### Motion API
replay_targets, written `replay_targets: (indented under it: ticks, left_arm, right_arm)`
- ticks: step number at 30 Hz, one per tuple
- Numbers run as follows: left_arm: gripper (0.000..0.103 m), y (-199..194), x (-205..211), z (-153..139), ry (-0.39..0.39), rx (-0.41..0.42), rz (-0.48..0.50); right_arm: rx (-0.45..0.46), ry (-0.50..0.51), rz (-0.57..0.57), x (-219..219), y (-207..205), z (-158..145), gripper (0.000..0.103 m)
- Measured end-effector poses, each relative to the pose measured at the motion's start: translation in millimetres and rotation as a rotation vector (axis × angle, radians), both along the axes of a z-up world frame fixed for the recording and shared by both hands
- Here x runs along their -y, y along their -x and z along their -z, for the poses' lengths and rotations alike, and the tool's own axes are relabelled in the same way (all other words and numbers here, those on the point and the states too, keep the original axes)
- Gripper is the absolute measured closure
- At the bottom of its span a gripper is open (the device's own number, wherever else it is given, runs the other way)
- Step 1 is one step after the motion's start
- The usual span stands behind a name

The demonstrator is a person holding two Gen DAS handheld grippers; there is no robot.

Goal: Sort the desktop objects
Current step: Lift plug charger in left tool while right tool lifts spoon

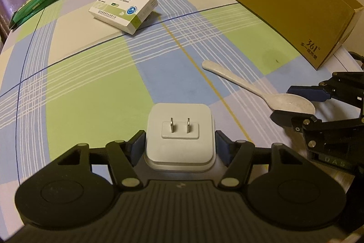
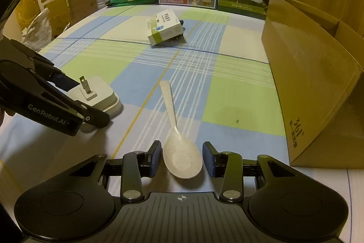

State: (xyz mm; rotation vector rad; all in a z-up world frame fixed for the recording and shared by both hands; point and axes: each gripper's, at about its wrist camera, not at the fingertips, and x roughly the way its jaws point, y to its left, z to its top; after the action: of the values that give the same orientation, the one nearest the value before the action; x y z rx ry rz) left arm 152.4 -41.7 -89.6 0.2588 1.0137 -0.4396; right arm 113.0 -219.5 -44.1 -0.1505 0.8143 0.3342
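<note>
Spoon [image 2: 179, 147] lies bowl-first between the spread right tool [image 2: 183, 159] pads, near the box [image 2: 314, 88]; close squarely on the bowl before lifting, while left tool [image 1: 180, 142] pinches the plug [image 1: 180, 129].

We are looking along our left gripper [image 1: 180, 140], whose blue-padded fingers [image 1: 139, 142] are pressing both sides of a white square plastic charger plug [image 1: 179, 136] with two metal prongs facing forward. A pale long-handled plastic spoon [image 1: 261, 90] is lying on the green, blue and white checked tablecloth [image 1: 91, 92] to the right, its bowl sitting between the open fingers of our right gripper [image 1: 298, 104]. Farther off, a white and green medicine box [image 1: 124, 8] is resting tilted, and a brown cardboard box [image 1: 284, 3] is standing at the right.
</note>
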Motion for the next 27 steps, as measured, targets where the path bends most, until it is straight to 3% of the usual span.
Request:
replay_targets:
  ticks: [4,20,27]
  left_arm:
    - [0.042,0.4,0.5,-0.1,-0.002,-0.001,-0.001]
    - [0.043,6.3,4.9,-3.3,0.012,-0.005,-0.023]
    - [0.043,7.6,7.9,-2.1,0.022,-0.010,-0.025]
  right_arm:
    - [-0.010,-0.012,-0.006,-0.1,-0.2,-1.4,0.073]
    - [-0.010,-0.084,0.032,4.6,-0.3,-7.4,0.074]
    - [0.000,-0.023,-0.006,-1.4,1.9,-4.1,0.073]
